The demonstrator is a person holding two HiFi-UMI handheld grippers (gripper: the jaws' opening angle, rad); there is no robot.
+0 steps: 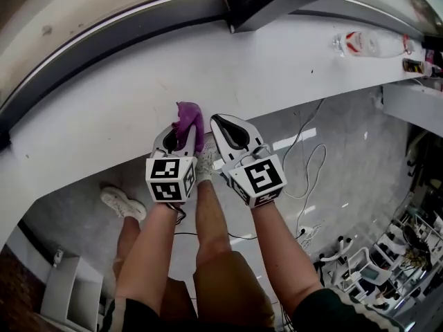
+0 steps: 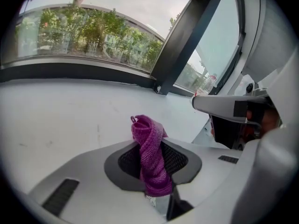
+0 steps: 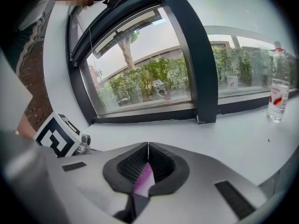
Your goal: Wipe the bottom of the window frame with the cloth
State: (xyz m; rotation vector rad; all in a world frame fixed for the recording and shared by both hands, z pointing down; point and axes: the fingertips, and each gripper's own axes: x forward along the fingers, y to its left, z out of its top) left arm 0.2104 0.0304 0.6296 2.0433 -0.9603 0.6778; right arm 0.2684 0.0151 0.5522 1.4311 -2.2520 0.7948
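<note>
A twisted purple cloth (image 1: 188, 122) stands up from between the jaws of my left gripper (image 1: 181, 128), which is shut on it over the near edge of the white sill (image 1: 104, 109). In the left gripper view the cloth (image 2: 150, 155) rises out of the gripper (image 2: 152, 148). My right gripper (image 1: 217, 121) hovers close beside it on the right, jaws meeting at the tip (image 3: 148, 146). A thin purple sliver (image 3: 144, 181) shows in the slit lower down. The dark bottom rail of the window frame (image 1: 104, 37) runs along the sill's far side, well beyond both grippers.
A clear plastic bottle (image 1: 363, 43) with a red label stands on the sill far right. A dark upright frame post (image 1: 239, 9) meets the sill ahead. Below the sill edge are the person's legs, a white shoe (image 1: 123, 203) and cables (image 1: 308, 164) on the grey floor.
</note>
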